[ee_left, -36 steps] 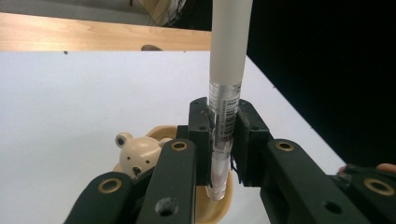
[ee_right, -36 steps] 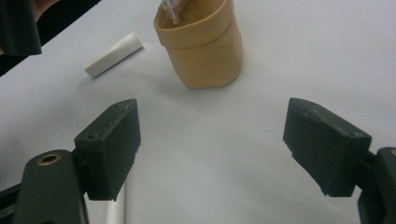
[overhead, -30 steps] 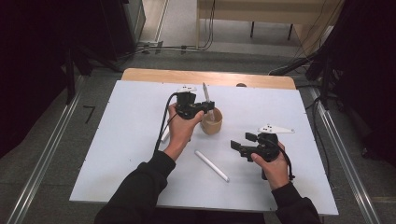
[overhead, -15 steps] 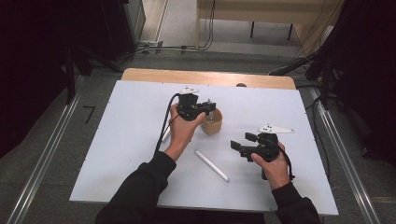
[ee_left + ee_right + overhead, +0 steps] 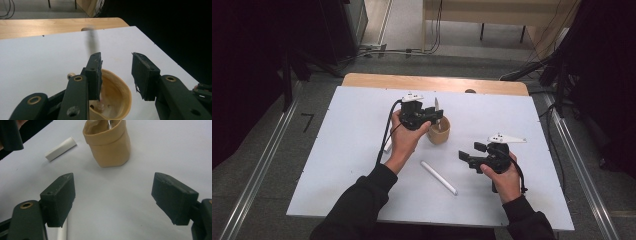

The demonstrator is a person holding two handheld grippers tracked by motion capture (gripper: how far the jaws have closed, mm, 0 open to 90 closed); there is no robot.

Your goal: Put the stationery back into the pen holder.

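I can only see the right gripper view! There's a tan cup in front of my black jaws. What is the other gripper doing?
Observer: In the high view the left gripper hangs right over the cup, and its jaws have just been opening.
Operator: Did it drop something in?
Observer: A thin grey stick stands up out of the cup. In the left gripper view it is a blur between the jaws, and they are not pinching it.
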